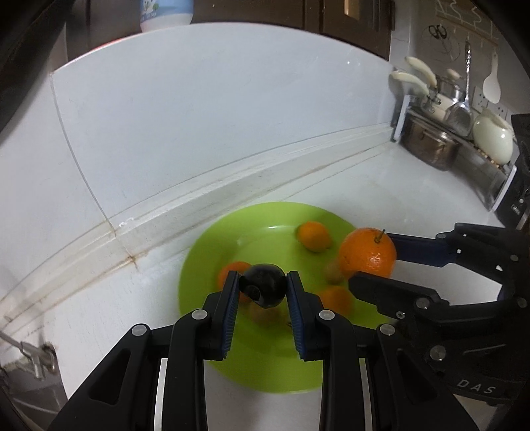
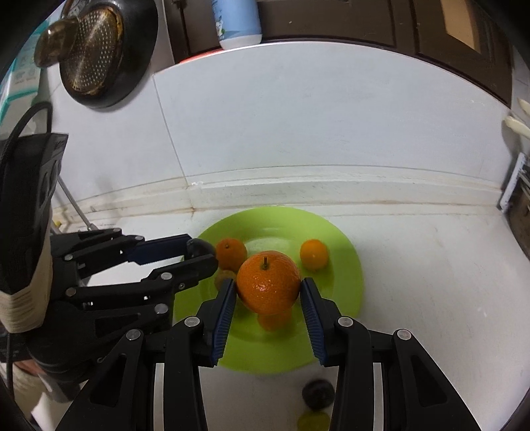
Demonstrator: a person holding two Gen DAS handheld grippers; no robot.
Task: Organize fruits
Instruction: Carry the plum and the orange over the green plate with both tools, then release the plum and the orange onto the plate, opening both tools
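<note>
On the white counter (image 1: 397, 185), against the tiled wall, sits a lime-green plate (image 1: 265, 374). Plate contents: a small orange at the far side (image 1: 314, 234), another at the left (image 2: 231, 252), a third near the middle mostly blocked by the held fruit (image 1: 336, 298), plus a small brownish-yellow fruit (image 1: 334, 273), blurred, type unclear. Left gripper (image 1: 263, 281) is clenched on a dark round fruit (image 1: 263, 289), pads pressing both sides, carried above the plate's near-left part; the fruit looks plum-like, can't confirm. Right gripper (image 2: 269, 286) grasps a large orange with stem up (image 2: 268, 286), blue pads on both flanks, held over the plate centre. From the left wrist view the same large orange shows at the plate's right edge between the right fingers (image 1: 414, 248). Off the plate, at the near edge of the right wrist view: a dark wrinkled fruit (image 2: 318, 393) and a yellow-green one (image 2: 313, 421), both blurred, the latter cut off by the frame and partly behind the gripper linkage. Top of frame: a blue-and-white bottle (image 2: 237, 21), cropped. Hanging upper left: a dark pan with a perforated insert (image 2: 99, 49). Far right in the left wrist view: a rack with pots and utensils (image 1: 457, 116), details too small. Lower left there: a metal fitting (image 1: 33, 358), unclear what.
</note>
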